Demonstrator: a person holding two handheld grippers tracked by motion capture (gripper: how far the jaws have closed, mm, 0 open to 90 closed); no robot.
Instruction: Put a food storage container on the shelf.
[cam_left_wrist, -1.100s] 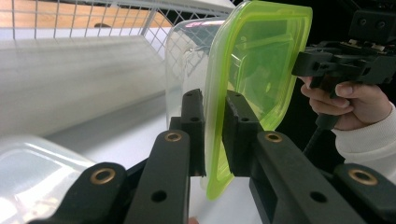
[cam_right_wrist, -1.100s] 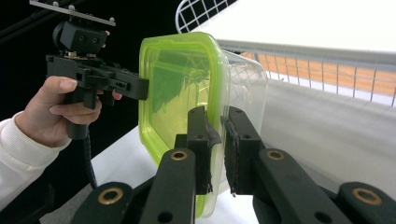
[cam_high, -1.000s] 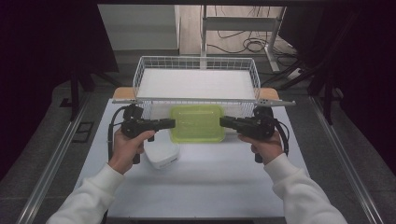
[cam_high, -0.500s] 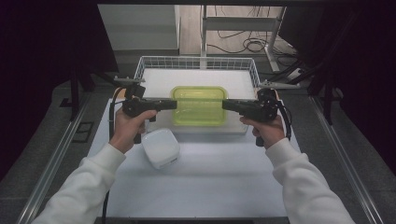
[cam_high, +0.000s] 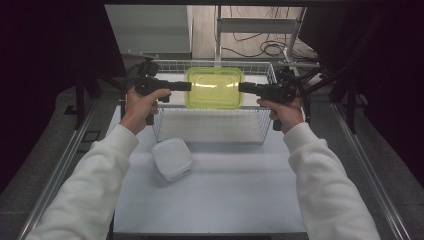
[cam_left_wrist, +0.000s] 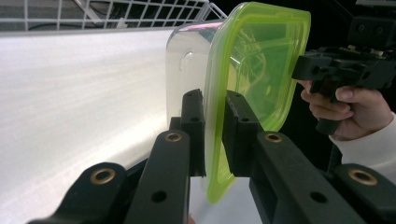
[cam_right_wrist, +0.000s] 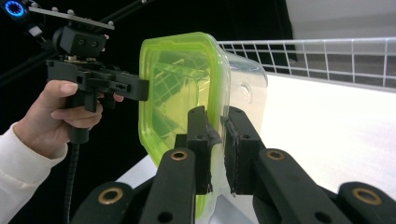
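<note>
Container (cam_high: 214, 88) with green lid hangs above wire basket (cam_high: 210, 125), left gripper (cam_high: 186, 86) and right gripper (cam_high: 243, 87) jaws clamped on opposite lid rims; rigid, light, likely slippery plastic

A glossy translucent plastic lid (cam_high: 214, 88) on clear plastic is seen between matt black grippers, above white-coated wire basket (cam_high: 210, 130).

Your high view is evenly lit over the white table (cam_high: 220, 200), while the surroundings fall into near black. In your left gripper view the basket floor (cam_left_wrist: 84, 93) blows out to glaring white. The green lid (cam_right_wrist: 182, 88) glows translucent with reflections. Near jaws look soft and slightly blurred up close.
</note>
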